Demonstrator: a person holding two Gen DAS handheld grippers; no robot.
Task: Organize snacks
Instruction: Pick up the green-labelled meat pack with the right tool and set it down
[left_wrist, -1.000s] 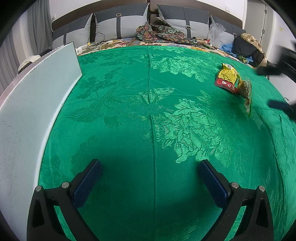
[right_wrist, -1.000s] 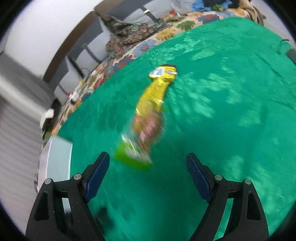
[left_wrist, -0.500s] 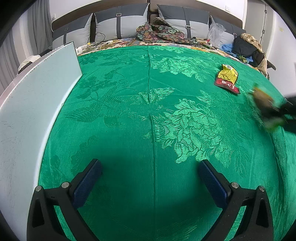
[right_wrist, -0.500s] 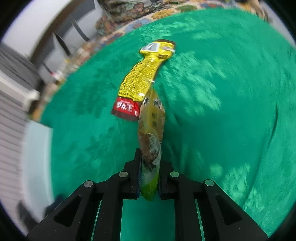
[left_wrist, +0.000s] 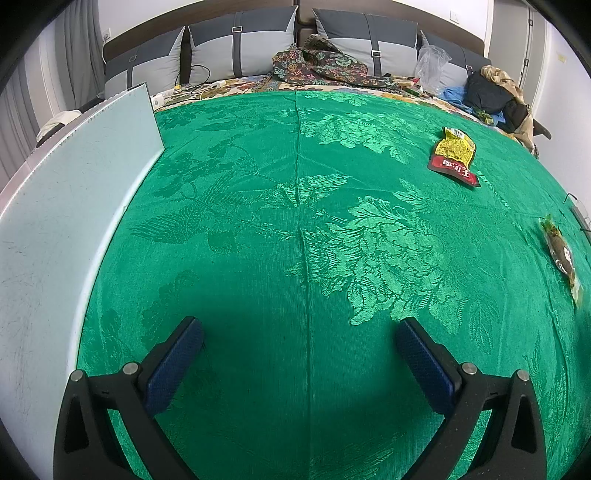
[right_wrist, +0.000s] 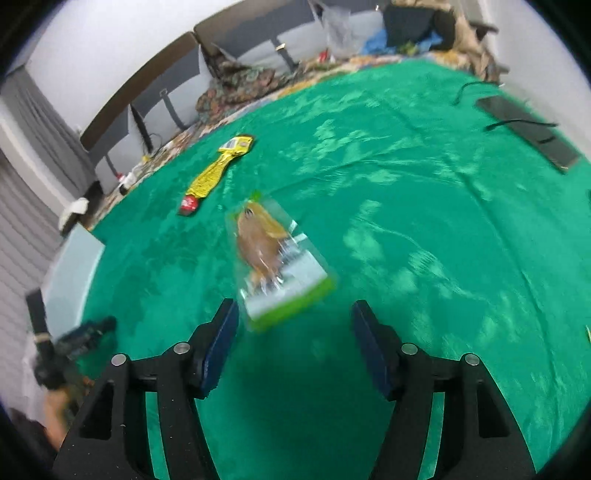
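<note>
A clear snack packet (right_wrist: 273, 258) with brown contents and a green end lies blurred on the green bedspread (right_wrist: 406, 221). Its near end sits between the tips of my right gripper (right_wrist: 294, 308), whose jaws are opening, and the pads do not press on it. The left wrist view shows the same packet (left_wrist: 561, 251) at the far right edge. A yellow and red snack packet (left_wrist: 454, 155) lies flat farther back; in the right wrist view this yellow packet (right_wrist: 218, 171) is up and to the left. My left gripper (left_wrist: 298, 326) hangs open over bare cloth, holding nothing.
A pale flat board (left_wrist: 74, 221) lies along the bed's left side. Grey pillows (left_wrist: 240, 48), a floral cloth (left_wrist: 321, 66) and a clothes pile (left_wrist: 495, 96) line the far end. A dark flat device with a cable (right_wrist: 528, 129) lies at the right.
My right gripper shut on the green-ended packet, carried it away from the yellow packet toward the bed's right side, then opened and let it go. The left gripper stayed still.
</note>
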